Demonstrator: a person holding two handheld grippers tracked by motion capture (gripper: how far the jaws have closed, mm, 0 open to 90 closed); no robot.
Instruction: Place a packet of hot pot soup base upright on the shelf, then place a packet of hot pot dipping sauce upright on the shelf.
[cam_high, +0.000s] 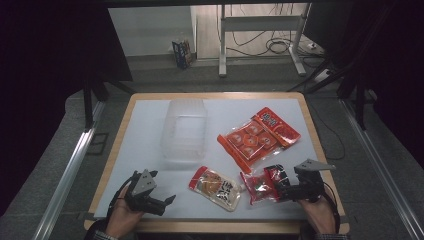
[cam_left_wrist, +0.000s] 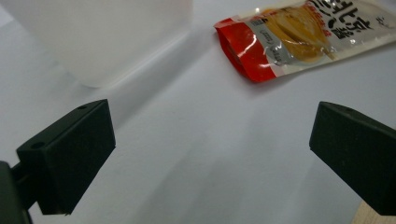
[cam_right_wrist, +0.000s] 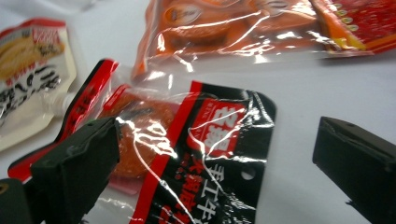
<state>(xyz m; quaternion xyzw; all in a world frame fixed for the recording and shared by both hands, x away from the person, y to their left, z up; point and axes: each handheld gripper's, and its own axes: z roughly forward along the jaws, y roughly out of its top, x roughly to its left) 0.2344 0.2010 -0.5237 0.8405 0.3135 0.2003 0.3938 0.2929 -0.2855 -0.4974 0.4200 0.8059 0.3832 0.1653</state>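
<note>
At the left of the high view, the left gripper lay low over the white surface near its front edge, held in the person's left hand. Its jaws stood wide apart with nothing between them; in the left gripper view only bare white surface lay between the two black jaws. Beyond it stood a clear plastic box, upright and frosted-looking, well apart from the gripper.

Just right of that, a cream pouch with a red end lay flat near the front edge, tilted, with a picture of yellowish food on it.

Next came the black-and-red snack packet, a crinkled, shiny packet with a clear window showing reddish pieces and a black panel with red-and-white lettering. It lay flat on the surface near the front right, its left end touching or overlapping the pouch's corner.

Behind it a large orange pack of round snacks lay diagonally, with a red pack partly on its far end.

At the right, the right gripper was spread wide and released, grasping nothing. In the right gripper view the packet's end lay between the jaws, the left jaw at or over its clear window, the right jaw well clear of it.
</note>
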